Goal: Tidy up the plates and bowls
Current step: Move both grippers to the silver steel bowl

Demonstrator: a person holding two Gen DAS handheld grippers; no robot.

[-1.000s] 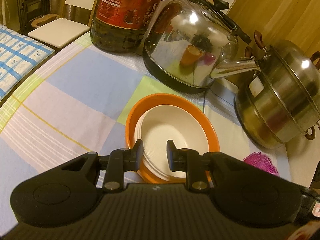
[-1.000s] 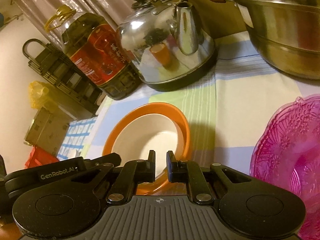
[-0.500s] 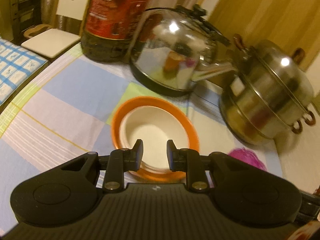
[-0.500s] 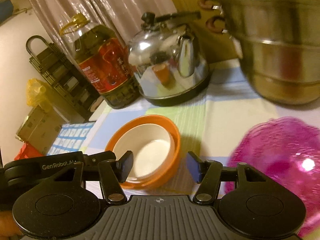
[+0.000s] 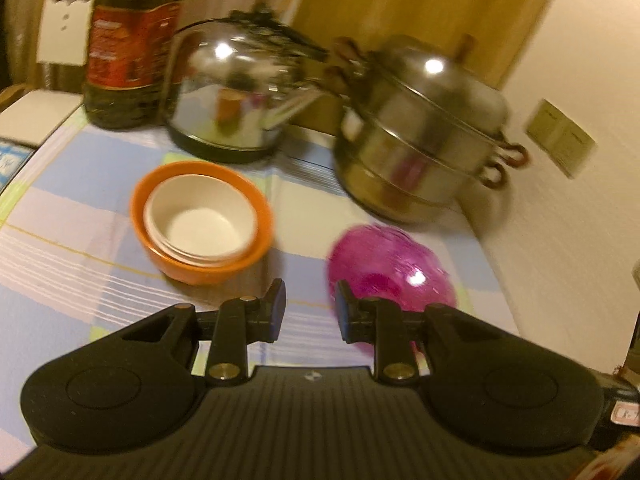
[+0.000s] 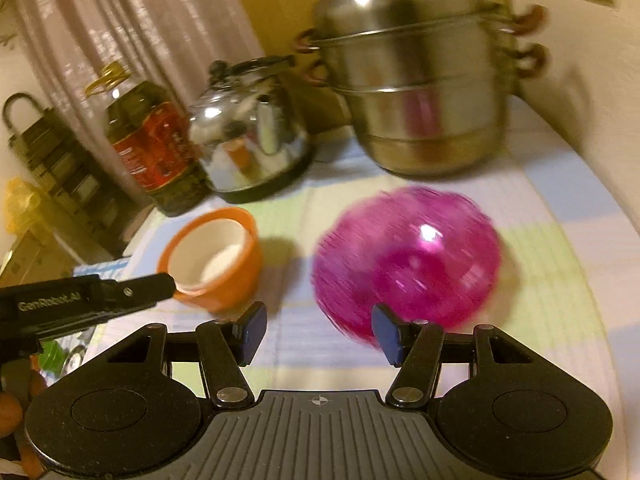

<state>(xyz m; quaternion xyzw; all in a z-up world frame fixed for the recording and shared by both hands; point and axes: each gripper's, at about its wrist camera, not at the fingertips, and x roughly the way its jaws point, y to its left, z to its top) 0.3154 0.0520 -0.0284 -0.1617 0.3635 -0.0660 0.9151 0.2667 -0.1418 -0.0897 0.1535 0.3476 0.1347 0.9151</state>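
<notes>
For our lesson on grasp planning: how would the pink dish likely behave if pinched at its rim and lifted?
The pink dish looks translucent and glossy, so its rim may be slippery. It is wide and shallow, so a one-sided pinch would probably let it tilt. If glass, it could chip; the blur hides which.

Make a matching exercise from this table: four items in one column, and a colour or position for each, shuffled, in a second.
Items:
1. white bowl
2. pink glass bowl
3. kettle
4. oil bottle

Descriptions:
A. stands alone on the cloth, in front of the steamer pot
B. has a red label
C. nested inside the orange bowl
D. shiny metal, between the oil bottle and the steamer pot

Pairs: 1-C, 2-A, 3-D, 4-B
</notes>
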